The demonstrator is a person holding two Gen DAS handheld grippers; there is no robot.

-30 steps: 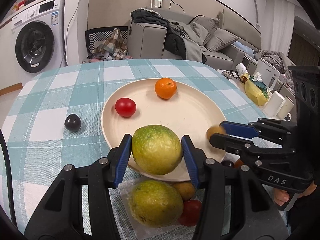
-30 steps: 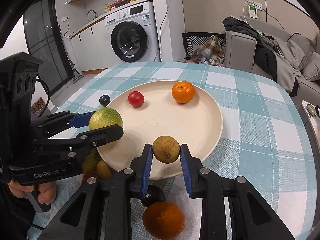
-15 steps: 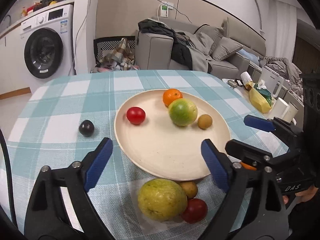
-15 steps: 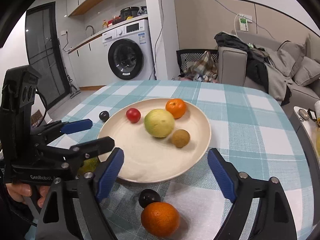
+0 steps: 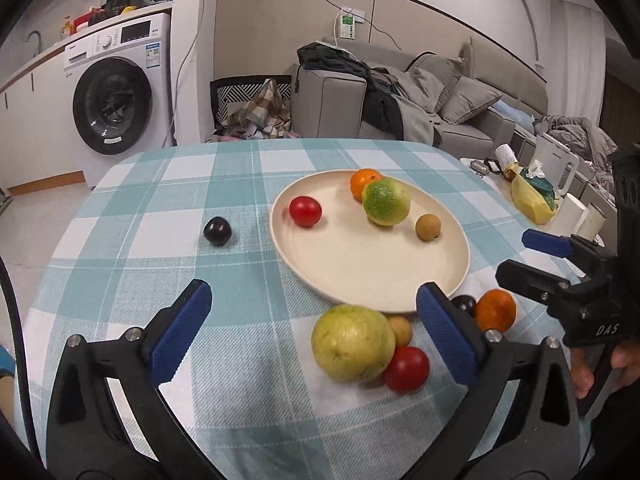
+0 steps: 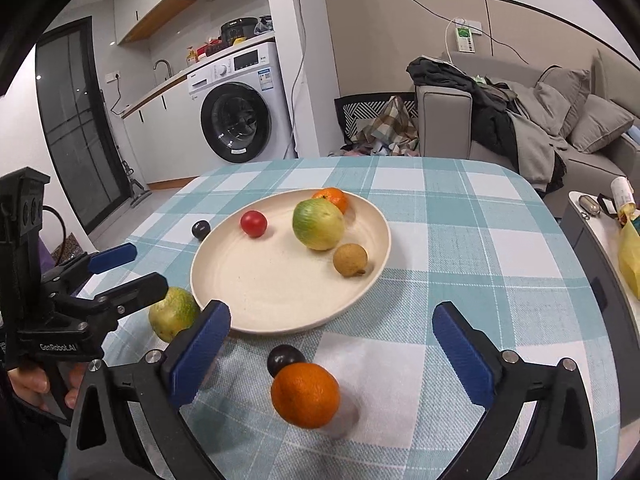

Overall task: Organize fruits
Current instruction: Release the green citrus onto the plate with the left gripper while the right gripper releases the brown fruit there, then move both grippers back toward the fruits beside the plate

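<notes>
Both your jaws have just swung wide open, with nothing held. Between the left gripper (image 5: 314, 330) jaws on the counter (image 5: 120, 280) sits a big green-yellow fruit (image 5: 353, 343). It looks heavy, round and smooth, so squeeze its fat middle. An orange (image 6: 305, 395) waits between the right gripper (image 6: 330, 346) jaws. A small brown fruit (image 5: 400, 330) hides behind the big one.

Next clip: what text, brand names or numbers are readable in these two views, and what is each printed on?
"GenRobot.AI": body of the left gripper, seen in the right wrist view.
"DAS": body of the right gripper, seen in the left wrist view.
Washing machine: badge, panel display and sticker too small to read.
Wall panel: green display unreadable.
White box: small print blurred.
</notes>
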